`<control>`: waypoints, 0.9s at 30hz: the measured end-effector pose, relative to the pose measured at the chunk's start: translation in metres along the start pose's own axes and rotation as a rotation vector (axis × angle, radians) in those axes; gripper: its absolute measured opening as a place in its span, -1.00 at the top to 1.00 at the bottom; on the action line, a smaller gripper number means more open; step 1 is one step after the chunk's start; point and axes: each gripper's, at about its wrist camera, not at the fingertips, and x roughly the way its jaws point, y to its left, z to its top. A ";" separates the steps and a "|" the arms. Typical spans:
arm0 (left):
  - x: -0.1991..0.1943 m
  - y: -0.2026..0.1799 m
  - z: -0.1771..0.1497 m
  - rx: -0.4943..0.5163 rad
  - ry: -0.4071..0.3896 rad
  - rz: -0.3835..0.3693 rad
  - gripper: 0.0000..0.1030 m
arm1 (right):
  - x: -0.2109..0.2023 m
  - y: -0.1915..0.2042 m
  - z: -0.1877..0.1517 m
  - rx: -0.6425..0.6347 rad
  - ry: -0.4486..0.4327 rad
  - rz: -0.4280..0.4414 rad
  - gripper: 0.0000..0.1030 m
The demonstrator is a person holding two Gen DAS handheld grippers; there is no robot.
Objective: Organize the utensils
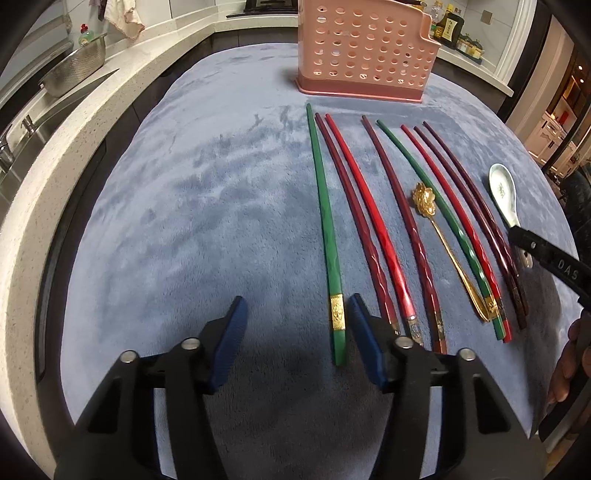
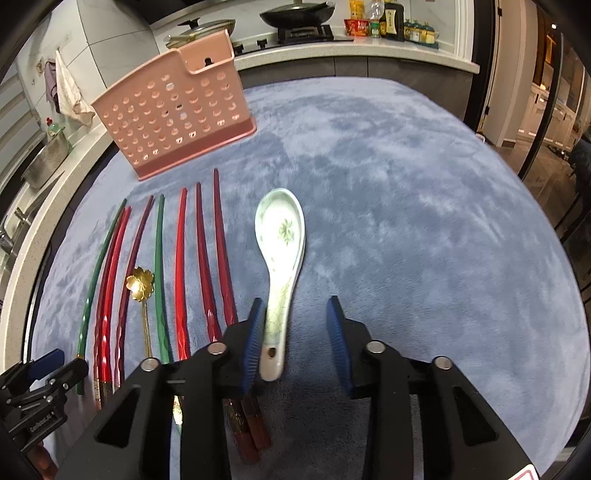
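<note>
Sensibly, the chopsticks (image 1: 373,221) and both spoons lie in a row before the rack (image 1: 365,51), ends toward the grippers for easy picking. The left gripper (image 1: 297,332) straddles the green chopstick (image 1: 327,236), jaws apart. The right gripper (image 2: 295,343) brackets the white spoon (image 2: 280,266) handle (touching one pad, not clamped).

Home kitchen. Wok (image 2: 295,14) sitting on gas hob (image 2: 303,33); steel colander (image 1: 75,70) resting by sink; sauce bottles (image 2: 393,20) lining counter
</note>
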 end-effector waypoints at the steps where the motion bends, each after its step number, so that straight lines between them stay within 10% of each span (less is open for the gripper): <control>1: 0.000 0.000 0.001 -0.001 -0.001 -0.004 0.13 | 0.000 -0.001 0.000 0.003 -0.002 0.004 0.50; 11: -0.004 0.002 0.006 -0.001 0.009 -0.049 0.81 | -0.005 -0.005 -0.003 0.017 0.000 0.063 0.79; 27: -0.065 0.029 0.052 -0.064 -0.138 -0.041 0.83 | -0.054 0.000 0.040 0.000 -0.091 0.053 0.86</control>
